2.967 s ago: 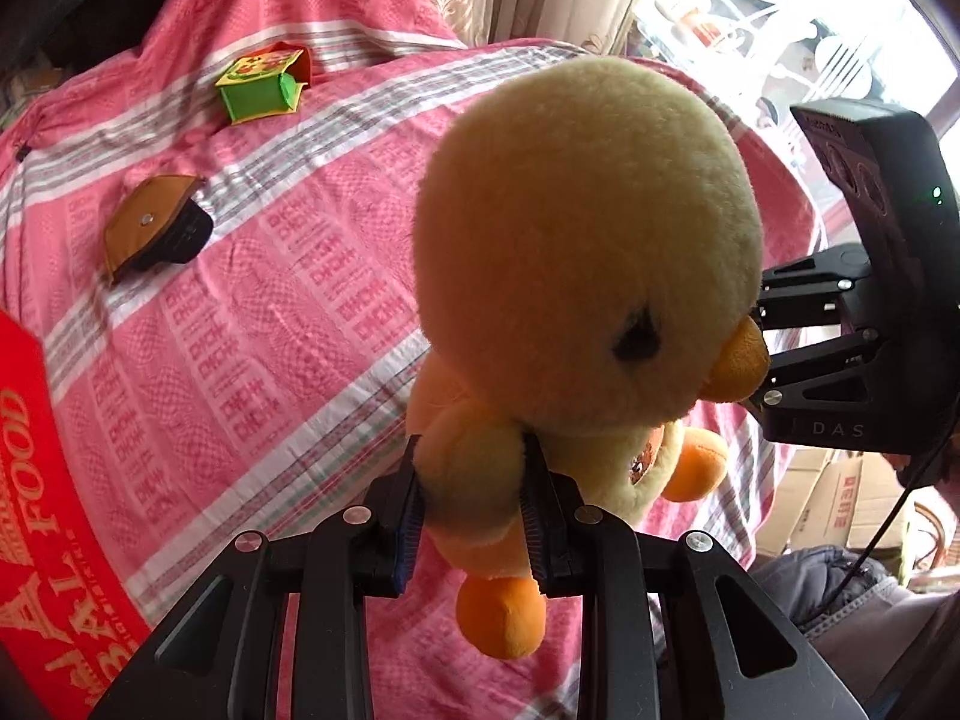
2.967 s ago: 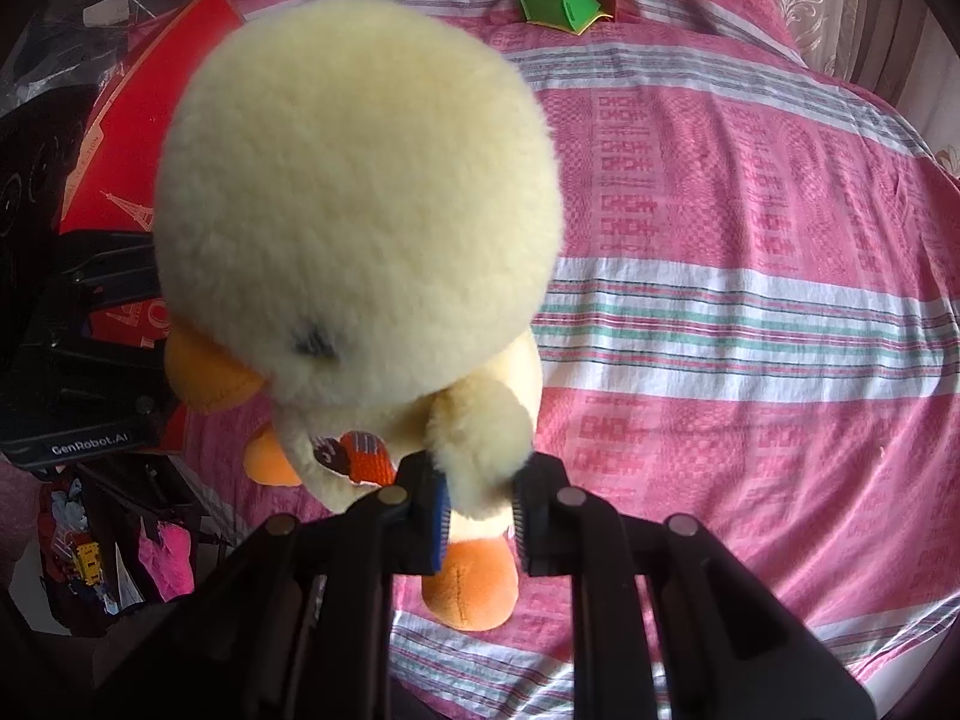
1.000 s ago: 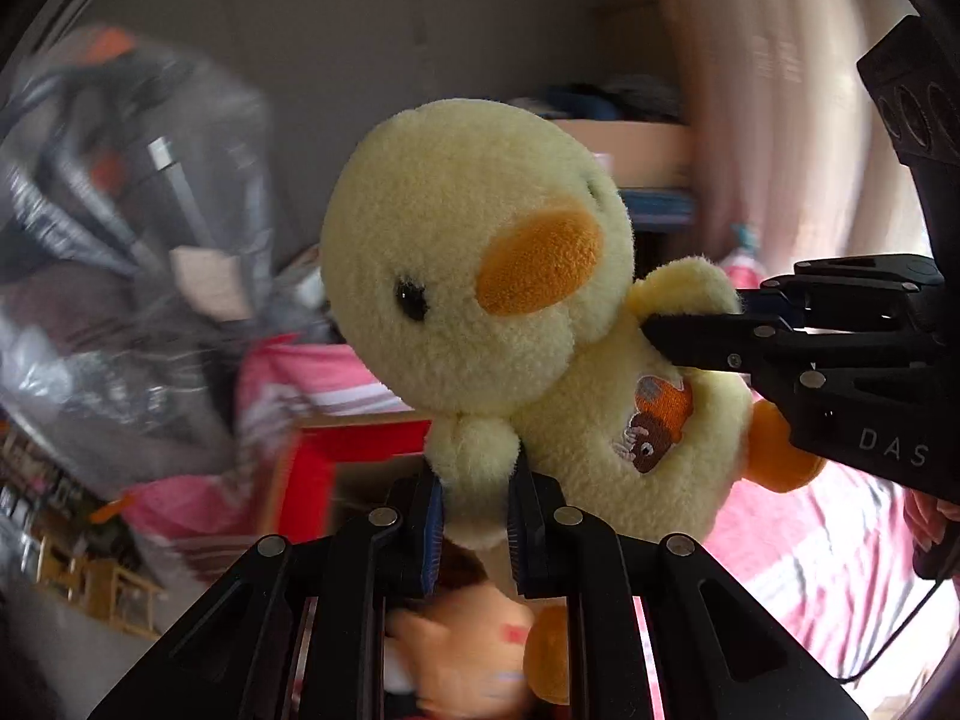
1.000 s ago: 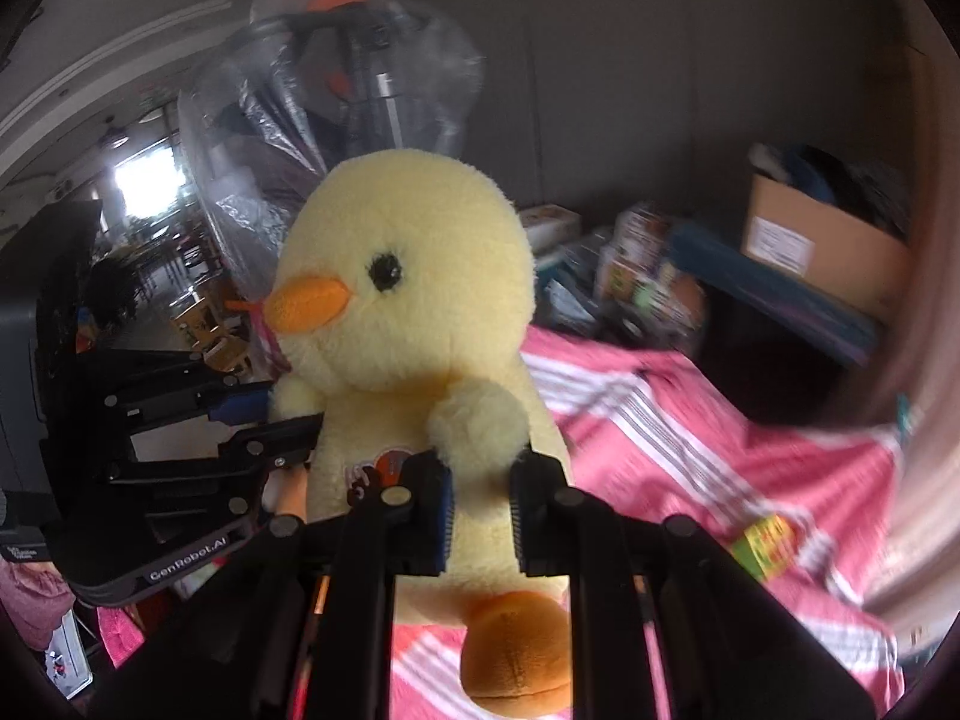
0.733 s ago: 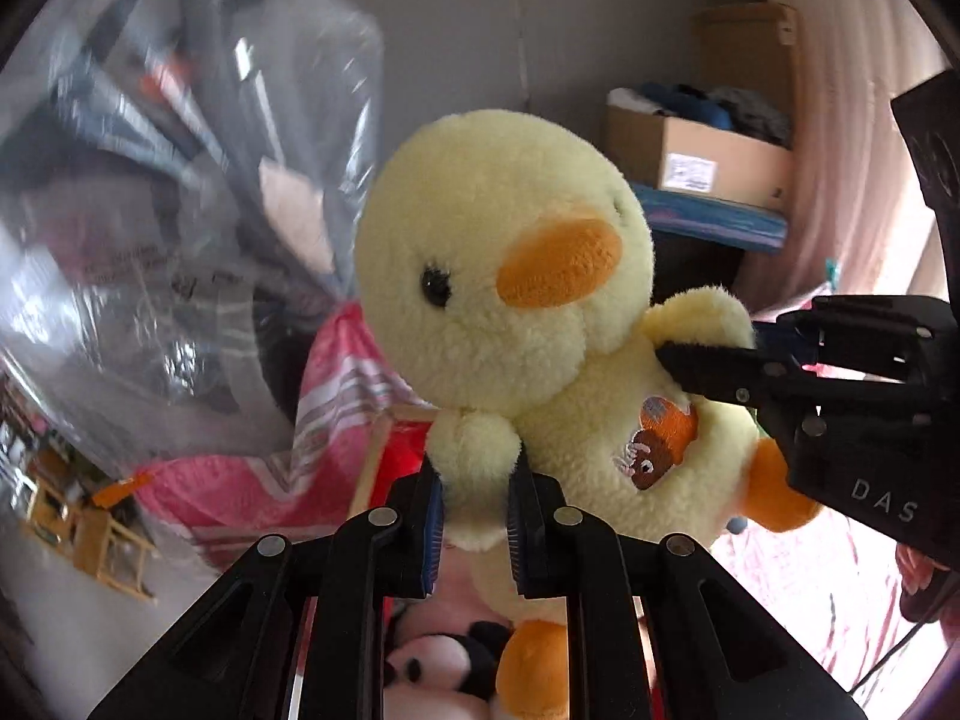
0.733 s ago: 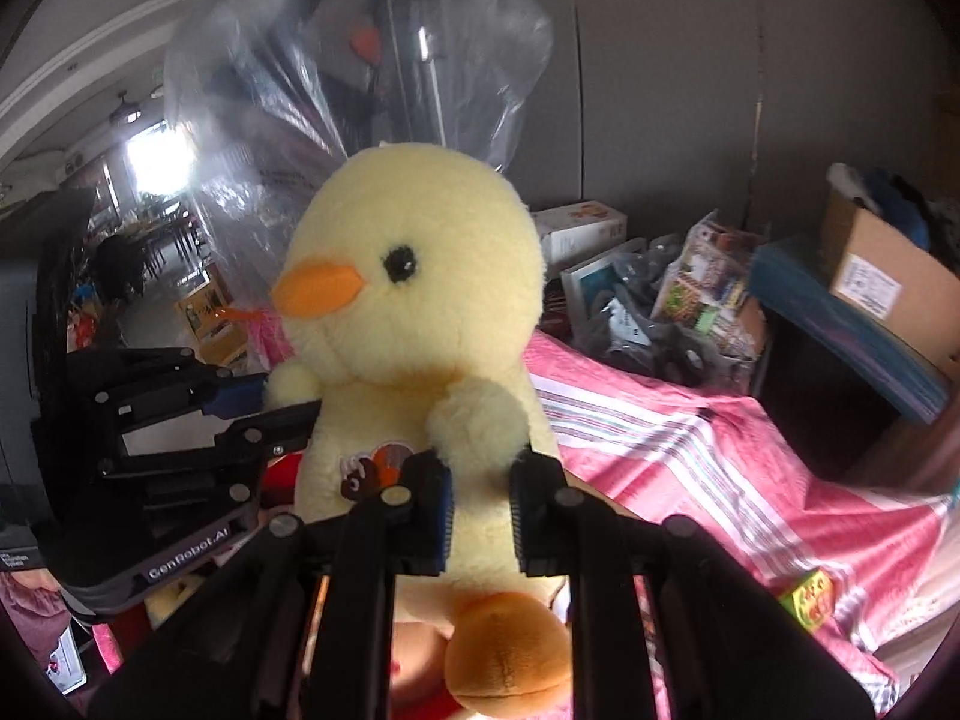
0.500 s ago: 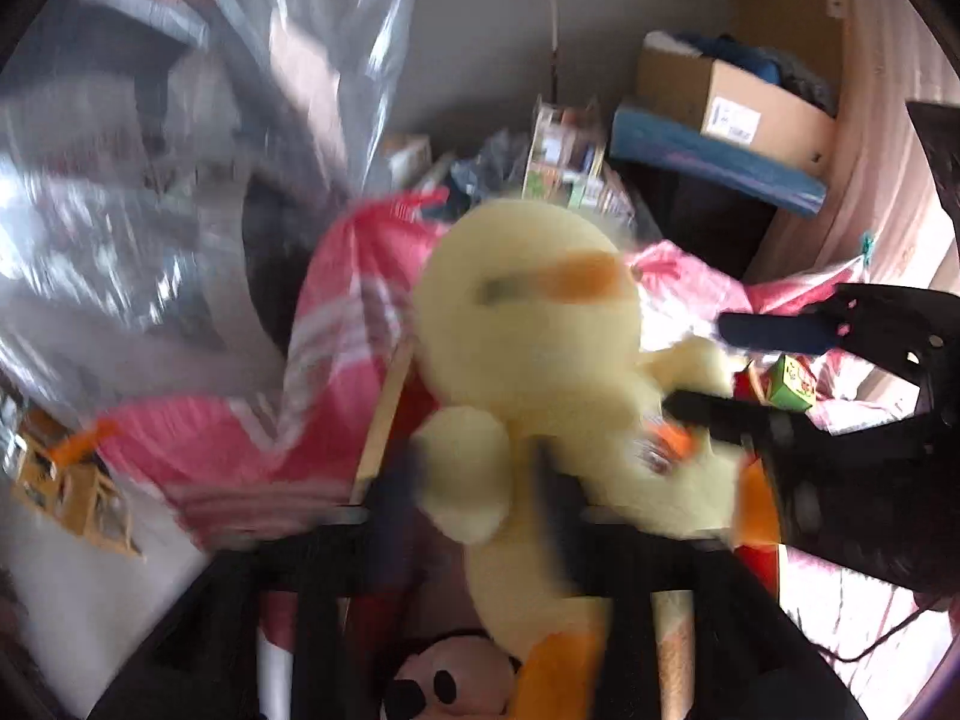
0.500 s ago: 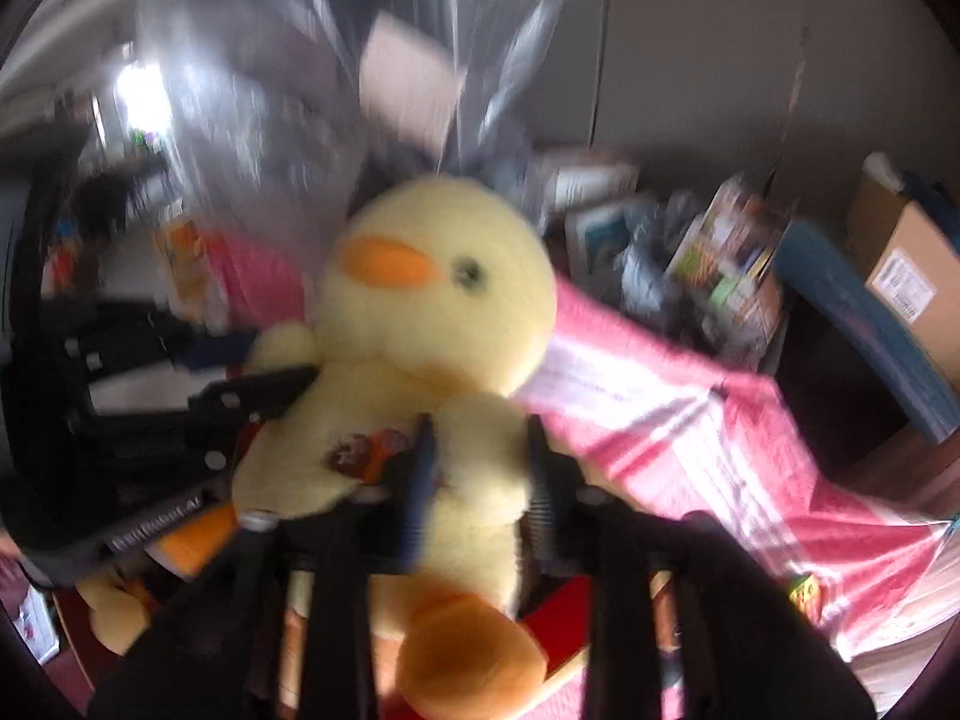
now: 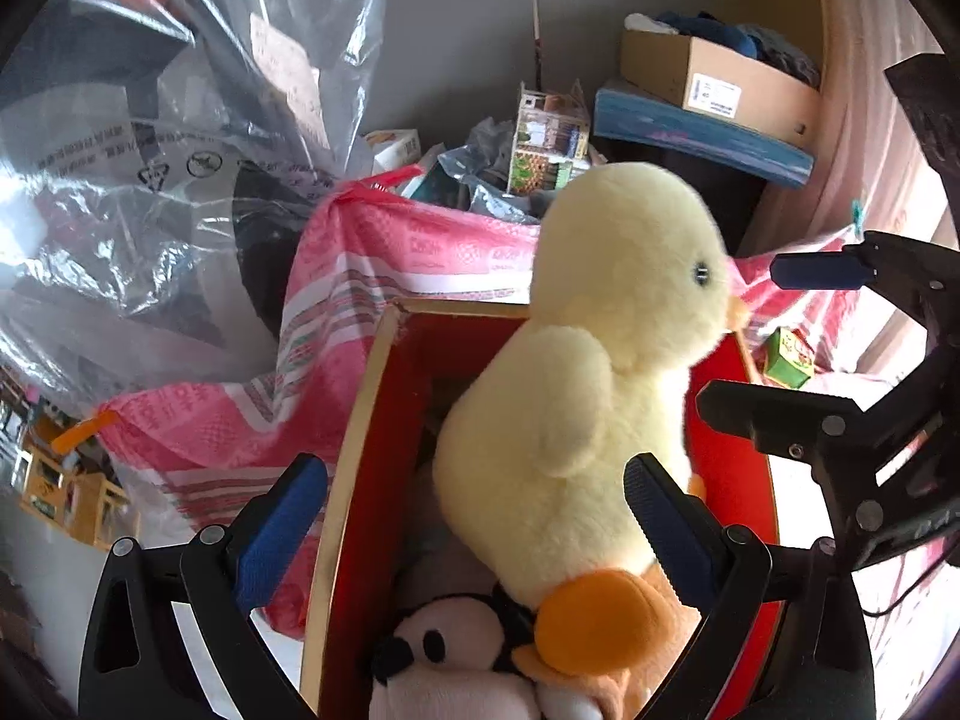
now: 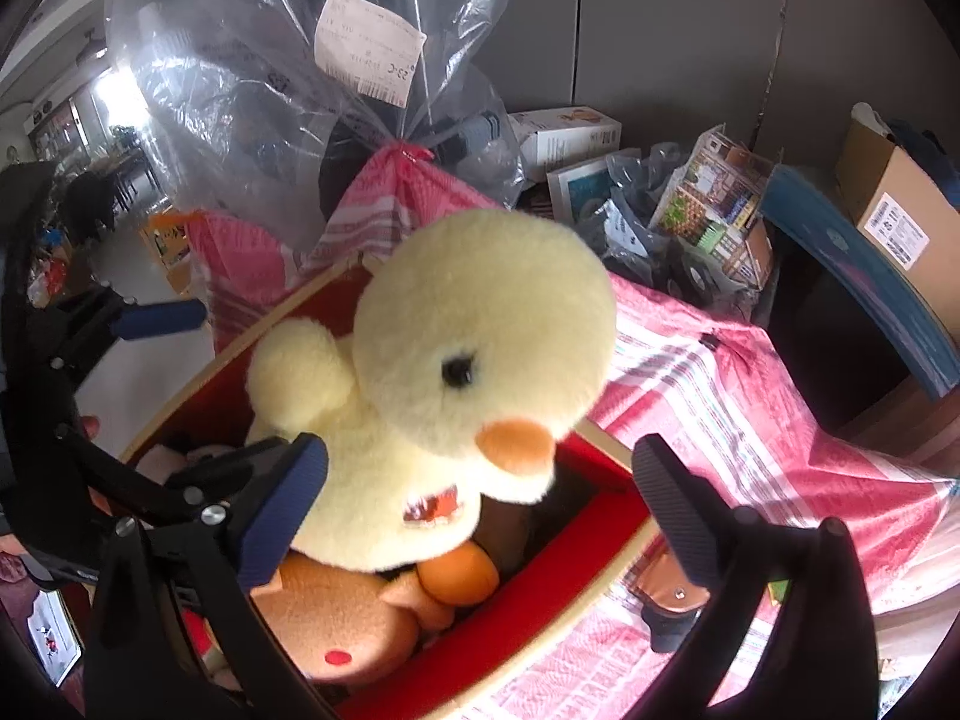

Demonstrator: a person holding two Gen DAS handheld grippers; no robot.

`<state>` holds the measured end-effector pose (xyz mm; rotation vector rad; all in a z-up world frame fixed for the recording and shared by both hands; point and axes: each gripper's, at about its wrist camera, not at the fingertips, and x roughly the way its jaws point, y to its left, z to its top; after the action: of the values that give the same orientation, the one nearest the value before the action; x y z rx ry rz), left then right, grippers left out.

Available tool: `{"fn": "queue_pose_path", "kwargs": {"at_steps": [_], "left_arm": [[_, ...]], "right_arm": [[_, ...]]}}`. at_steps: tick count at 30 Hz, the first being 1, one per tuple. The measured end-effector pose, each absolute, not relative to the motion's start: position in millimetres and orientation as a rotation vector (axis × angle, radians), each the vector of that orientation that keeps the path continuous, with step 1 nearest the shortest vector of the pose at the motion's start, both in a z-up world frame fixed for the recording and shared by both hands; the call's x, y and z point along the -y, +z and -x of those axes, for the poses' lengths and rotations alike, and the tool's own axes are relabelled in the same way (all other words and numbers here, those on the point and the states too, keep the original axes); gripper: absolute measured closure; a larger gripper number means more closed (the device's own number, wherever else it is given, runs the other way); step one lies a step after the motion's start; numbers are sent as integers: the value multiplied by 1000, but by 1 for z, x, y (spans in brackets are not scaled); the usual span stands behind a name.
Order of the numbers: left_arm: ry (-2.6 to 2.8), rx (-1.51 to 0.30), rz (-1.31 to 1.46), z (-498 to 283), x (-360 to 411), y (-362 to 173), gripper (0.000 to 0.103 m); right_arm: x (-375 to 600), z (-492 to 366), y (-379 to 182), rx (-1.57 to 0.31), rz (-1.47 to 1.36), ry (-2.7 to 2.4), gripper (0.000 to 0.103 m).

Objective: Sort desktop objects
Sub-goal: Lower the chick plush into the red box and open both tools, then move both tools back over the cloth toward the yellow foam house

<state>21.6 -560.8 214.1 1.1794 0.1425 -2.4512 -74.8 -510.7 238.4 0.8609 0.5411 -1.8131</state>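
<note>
Yellow duck plush, chest patch unreadable

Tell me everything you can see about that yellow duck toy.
The duck is a soft, fluffy, pale yellow plush with a big round head, a small black eye, an orange beak, stubby wings, orange feet and a small embroidered patch on its chest. It sits roughly upright in the red box, on top of other plush toys. The left gripper and right gripper are opening beside it, pads off its fur.
</note>
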Motion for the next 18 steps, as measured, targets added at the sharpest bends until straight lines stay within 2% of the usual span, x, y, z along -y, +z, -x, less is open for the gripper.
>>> {"fn": "queue_pose_path", "kwargs": {"at_steps": [7,18], "left_arm": [[-2470,-107,-1129,-35,546,229,4],[-2508,-159,-1099,-48,534,227,4]], "right_arm": [[493,73,243,-515,-874,-1816,0],[465,54,245,-576,-888,-1823,0]]}}
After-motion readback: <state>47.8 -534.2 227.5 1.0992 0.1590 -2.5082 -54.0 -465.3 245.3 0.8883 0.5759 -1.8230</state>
